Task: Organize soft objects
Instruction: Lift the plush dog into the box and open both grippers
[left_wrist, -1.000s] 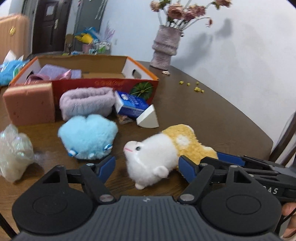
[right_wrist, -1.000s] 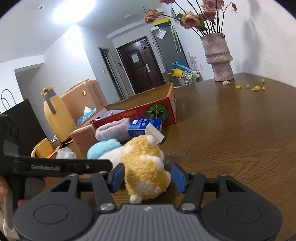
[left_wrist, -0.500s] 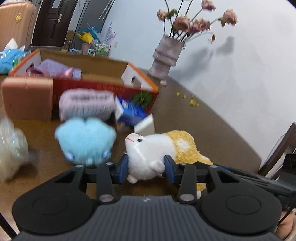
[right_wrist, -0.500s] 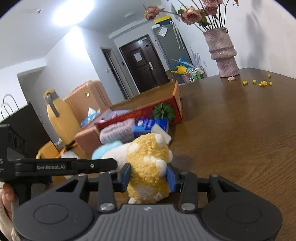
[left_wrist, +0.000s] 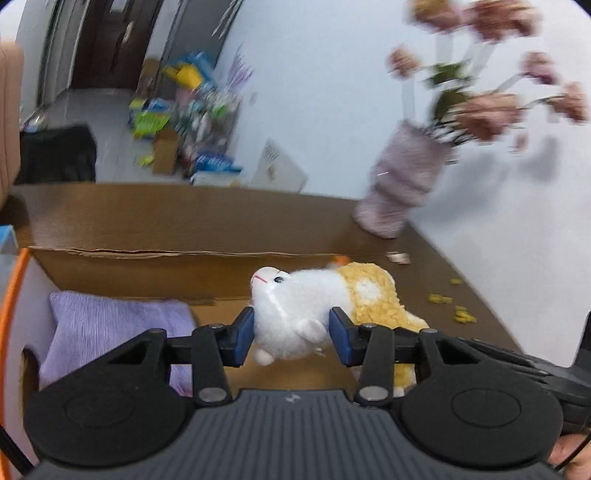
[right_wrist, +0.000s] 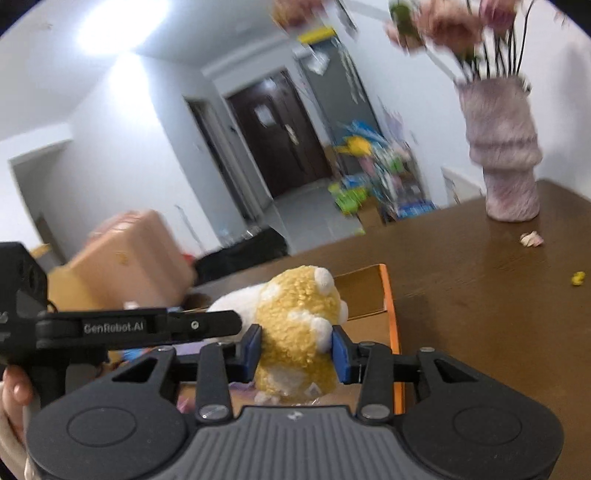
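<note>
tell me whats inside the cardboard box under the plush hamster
In the cardboard box a folded lilac cloth lies at the left, with bare cardboard floor beside it. The plush hamster and the left gripper cover the rest.

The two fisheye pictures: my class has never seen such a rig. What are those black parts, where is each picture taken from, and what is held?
No robot: a person carries one hand-held gripper per hand, each with a camera looking along its blue-padded fingers. The left hand-held gripper squeezes the plush hamster's white head; the right hand-held gripper squeezes its yellow rear. They hold it over a cardboard box containing a purple cloth, on a brown table with a flower vase.
</note>
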